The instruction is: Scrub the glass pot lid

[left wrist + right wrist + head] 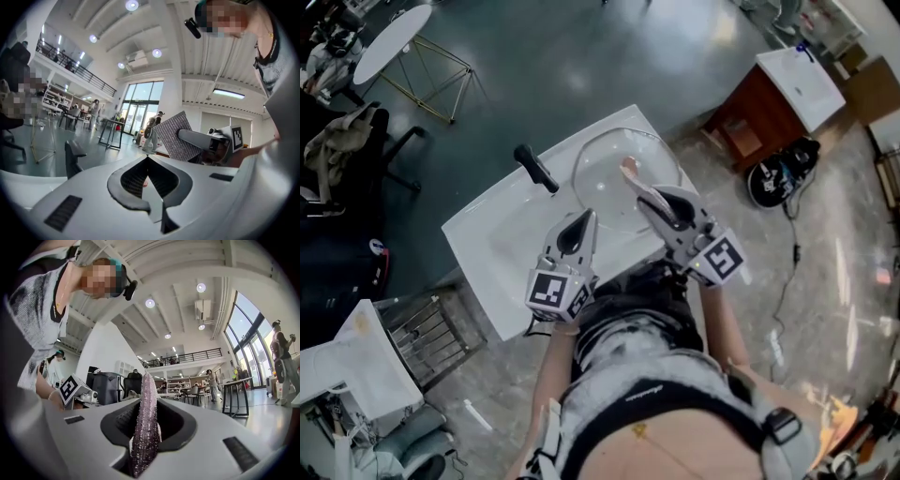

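Glass pot lid (605, 164) over white basin (492, 239), round face turned up towards head view, just beside black tap lever (534, 167). Left gripper (584, 217) at lid's near-left rim, jaws brought fully together, only a thin glassy edge between the pads in left gripper view, apparently the lid's rim. Right gripper (649, 195) at lid's near-right side, jaws clamped on glittery grey-purple scouring pad (144, 423). Pad upright and edge-on in right gripper view, broad face showing in left gripper view. Both grippers side by side, pointing roughly level, marker cubes nearest the person's torso. Round white table (394, 42) well apart, beyond basin.
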Motion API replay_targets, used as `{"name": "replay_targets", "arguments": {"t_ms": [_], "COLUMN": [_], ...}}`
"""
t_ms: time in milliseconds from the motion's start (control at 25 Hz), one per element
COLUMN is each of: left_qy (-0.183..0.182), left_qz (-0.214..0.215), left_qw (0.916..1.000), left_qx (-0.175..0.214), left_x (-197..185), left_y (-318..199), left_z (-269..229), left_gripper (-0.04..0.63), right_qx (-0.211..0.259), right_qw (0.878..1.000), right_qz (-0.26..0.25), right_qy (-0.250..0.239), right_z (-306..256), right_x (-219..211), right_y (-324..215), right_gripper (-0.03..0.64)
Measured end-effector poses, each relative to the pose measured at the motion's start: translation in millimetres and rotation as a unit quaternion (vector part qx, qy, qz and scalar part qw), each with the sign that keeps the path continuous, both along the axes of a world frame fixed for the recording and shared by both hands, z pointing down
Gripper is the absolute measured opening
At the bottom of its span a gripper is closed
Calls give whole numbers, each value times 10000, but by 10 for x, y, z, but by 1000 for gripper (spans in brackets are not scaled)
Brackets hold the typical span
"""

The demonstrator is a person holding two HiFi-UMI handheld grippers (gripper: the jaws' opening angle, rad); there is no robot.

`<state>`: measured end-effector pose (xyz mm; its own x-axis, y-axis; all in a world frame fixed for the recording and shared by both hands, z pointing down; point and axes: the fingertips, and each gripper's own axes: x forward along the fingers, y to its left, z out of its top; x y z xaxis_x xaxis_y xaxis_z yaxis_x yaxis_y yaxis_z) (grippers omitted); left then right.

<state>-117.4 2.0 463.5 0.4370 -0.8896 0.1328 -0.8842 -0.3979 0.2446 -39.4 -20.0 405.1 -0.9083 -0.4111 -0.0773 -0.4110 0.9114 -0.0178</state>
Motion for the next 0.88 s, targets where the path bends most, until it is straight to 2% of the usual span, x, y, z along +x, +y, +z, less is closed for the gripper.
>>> {"name": "replay_targets", "arguments": {"t_ms": [120, 280, 440, 600, 880], "left_qy": [-270, -455, -467, -583, -589], "left_qz": [-188, -481, -755, -1040, -1609], "left_qw": [9992, 9965, 9934, 9889, 9821], "left_qx": [231, 513, 720, 889, 789], "left_x": [120, 377, 706, 991, 1277], "left_y": [12, 11, 30, 103, 298], "left_z": [-194, -456, -709, -845, -904], "left_gripper": [-9, -9, -9, -11, -9], "right_qx": [120, 308, 161, 53, 38], "right_qw": [9999, 9990, 9991, 9997, 9995], "right_qz": [56, 180, 248, 77, -307], "right_qy": [-67, 256, 306, 211, 95], "right_z": [-155, -248, -291, -290, -347], "right_x": [107, 327, 613, 823, 978], "right_y": [-14, -42, -47, 46, 272], "right_gripper": [83, 81, 81, 81, 80]}}
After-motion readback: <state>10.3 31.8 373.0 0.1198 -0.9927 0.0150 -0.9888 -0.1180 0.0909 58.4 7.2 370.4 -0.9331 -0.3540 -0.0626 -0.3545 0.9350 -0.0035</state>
